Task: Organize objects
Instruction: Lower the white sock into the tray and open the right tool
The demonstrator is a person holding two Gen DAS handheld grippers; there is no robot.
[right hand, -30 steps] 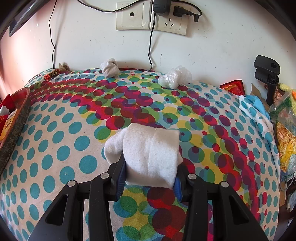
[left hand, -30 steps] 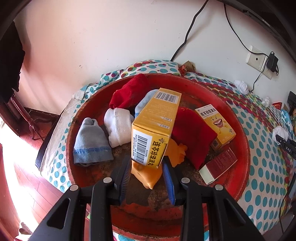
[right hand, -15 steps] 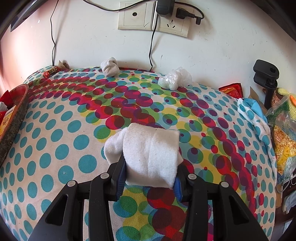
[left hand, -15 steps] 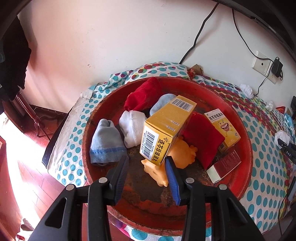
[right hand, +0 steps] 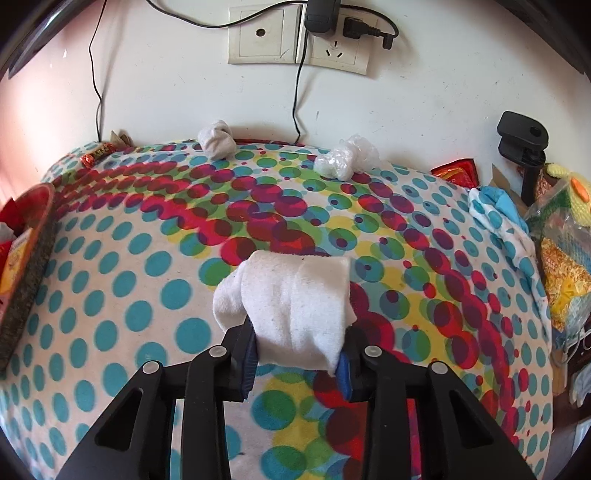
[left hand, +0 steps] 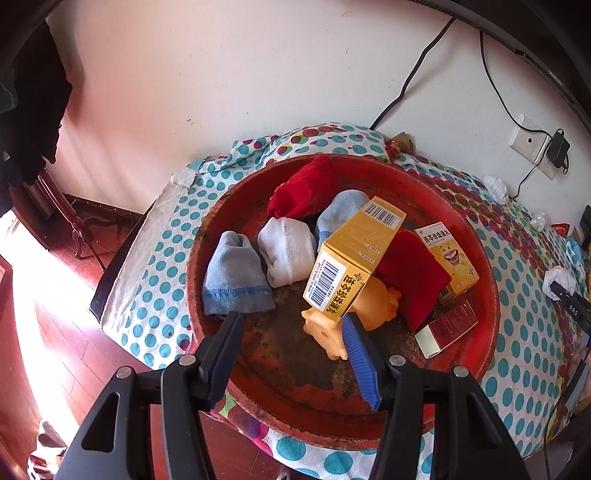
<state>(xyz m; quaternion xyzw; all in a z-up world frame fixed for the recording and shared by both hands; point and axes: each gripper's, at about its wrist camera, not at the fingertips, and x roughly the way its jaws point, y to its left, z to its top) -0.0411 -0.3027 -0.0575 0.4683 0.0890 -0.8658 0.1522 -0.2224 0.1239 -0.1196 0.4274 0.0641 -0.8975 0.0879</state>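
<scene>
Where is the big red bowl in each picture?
Left wrist view: the red bowl fills the middle, holding socks and boxes.
Right wrist view: only its rim peeks in at the far left edge.
Shared landmark: the white wall socket above the dotted cloth.

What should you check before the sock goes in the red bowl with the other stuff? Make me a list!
1. Right gripper squeezing the white sock: ok, its jaws have just closed tighter on it.
2. Left gripper let go: ok, its jaws have just been opening and nothing sits between them.
3. Yellow box settled in the red bowl: not ok, it leans tilted on the orange toy.
4. Room for the sock: ok, bare bowl floor shows in front.
5. Sock lifted clear of the dotted cloth: cannot tell.
</scene>
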